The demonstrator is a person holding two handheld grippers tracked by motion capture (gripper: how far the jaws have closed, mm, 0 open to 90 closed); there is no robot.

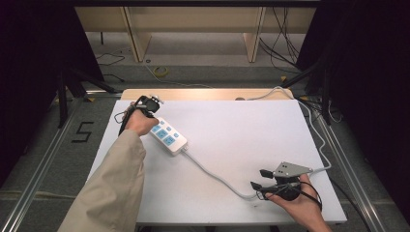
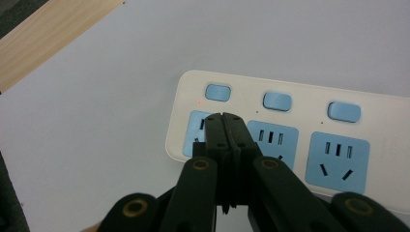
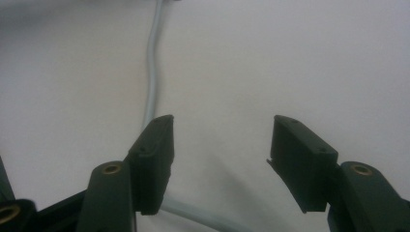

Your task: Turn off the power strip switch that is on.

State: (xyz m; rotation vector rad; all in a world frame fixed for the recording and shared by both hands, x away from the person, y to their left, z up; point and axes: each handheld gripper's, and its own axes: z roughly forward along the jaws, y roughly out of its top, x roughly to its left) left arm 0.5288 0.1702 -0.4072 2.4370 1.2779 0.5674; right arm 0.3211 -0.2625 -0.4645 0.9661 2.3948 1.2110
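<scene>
Power strip (image 1: pixel 168 137) at the counter's (image 1: pixel 232 125) ten o'clock. Our left tool (image 2: pixel 225 116), jaws together, hovers over the end socket; we press the switch (image 2: pixel 217 92) squarely. Right tool (image 3: pixel 220 140), jaws apart, straddles the cord (image 3: pixel 153 72).

In the left gripper view, the closed black jaws of the left gripper (image 2: pixel 225 117) cover most of the first blue socket on the white plastic power strip (image 2: pixel 290 140), whose right end is cut off by the picture's edge. In the high view, the person's left hand (image 1: pixel 140 123) hides the strip's end nearest the white desk's (image 1: pixel 232 125) far left corner. In the right gripper view, the grey-white power cable (image 3: pixel 153 63) is blurred, passes behind one black jaw of the right gripper (image 3: pixel 220 140), and leaves at the bottom edge.
</scene>
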